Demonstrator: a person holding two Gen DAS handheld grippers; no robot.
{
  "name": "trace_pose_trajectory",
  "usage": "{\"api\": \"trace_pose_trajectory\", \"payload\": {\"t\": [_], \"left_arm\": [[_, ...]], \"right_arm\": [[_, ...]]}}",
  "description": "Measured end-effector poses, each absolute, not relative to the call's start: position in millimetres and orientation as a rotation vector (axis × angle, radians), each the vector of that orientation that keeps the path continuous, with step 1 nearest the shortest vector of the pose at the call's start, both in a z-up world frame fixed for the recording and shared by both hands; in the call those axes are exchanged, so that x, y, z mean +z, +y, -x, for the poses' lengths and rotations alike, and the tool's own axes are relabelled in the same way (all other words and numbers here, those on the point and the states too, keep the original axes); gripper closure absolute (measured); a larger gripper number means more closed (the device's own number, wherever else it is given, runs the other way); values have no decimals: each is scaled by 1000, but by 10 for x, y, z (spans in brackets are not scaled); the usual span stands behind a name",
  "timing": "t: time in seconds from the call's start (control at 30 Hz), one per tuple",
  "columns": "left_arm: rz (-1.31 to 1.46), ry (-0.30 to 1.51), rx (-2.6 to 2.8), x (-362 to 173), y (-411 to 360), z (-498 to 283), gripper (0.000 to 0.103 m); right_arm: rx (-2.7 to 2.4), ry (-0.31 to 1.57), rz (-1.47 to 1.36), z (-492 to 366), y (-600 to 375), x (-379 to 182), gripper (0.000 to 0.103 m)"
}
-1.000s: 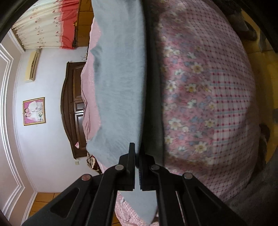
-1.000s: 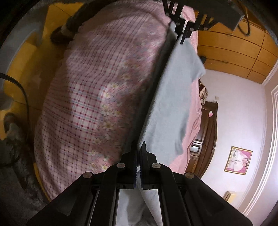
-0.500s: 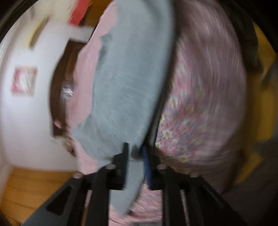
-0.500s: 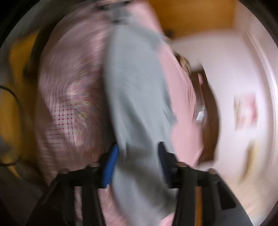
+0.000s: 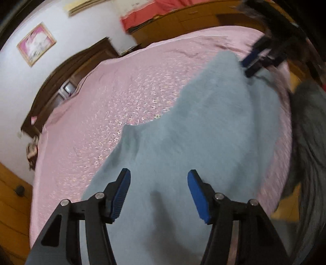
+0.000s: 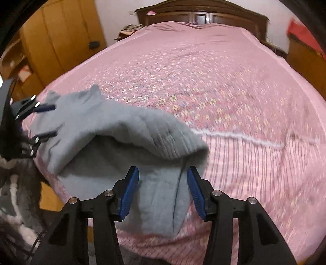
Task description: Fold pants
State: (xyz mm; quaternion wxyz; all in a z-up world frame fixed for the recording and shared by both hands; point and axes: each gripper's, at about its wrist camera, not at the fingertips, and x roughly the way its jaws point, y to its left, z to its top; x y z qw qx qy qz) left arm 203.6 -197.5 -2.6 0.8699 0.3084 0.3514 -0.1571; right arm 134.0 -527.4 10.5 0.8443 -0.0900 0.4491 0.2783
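A pair of grey pants [image 5: 203,130] is seen lying on a bed covered with a pink flowered bedspread [image 5: 114,97], near the bed's foot edge. In the right wrist view the pants [image 6: 114,132] are folded over on themselves, with the upper layer forming a rounded ridge and a ribbed band visible along the fold. A thin dark cord is seen hanging across the lower layer.

The left claw [image 5: 159,191] is held with its blue-padded fingers spread wide apart, nothing gripped between them, above one end of the pants. The right claw [image 6: 163,189] is likewise spread open and empty, with the other end of the pants lying between and beneath its fingers; whether the pads touch the fabric cannot be told.

Each claw can be made out in the other's view, at the far end of the garment, blurred.

Beyond the bed, a dark wooden headboard [image 6: 201,12] is shown against a white wall, on which a framed picture [image 5: 36,43] is hung. Orange wooden cabinets [image 6: 59,38] are seen to one side, and dark grey fuzzy clothing of the person [image 5: 307,132] is visible at the edge of the left view.
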Motion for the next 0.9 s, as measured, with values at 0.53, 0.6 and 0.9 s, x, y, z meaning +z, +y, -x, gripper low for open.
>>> {"api": "trace_pose_trajectory", "payload": {"t": [0.53,0.6,0.9], "left_arm": [[-575,645,-439,404,-2285,-1729,29],[-693,559,-447,347,-2612,-1639,15],[-747,671,-392,-79,-2658,-2083,64]], "right_arm": [[738,1107,-589,-2293,-5057,109,72],[743,1162,-709,-2370,-5076,3,72],[494,1146,-750,-1953,-5560,48,36]]}}
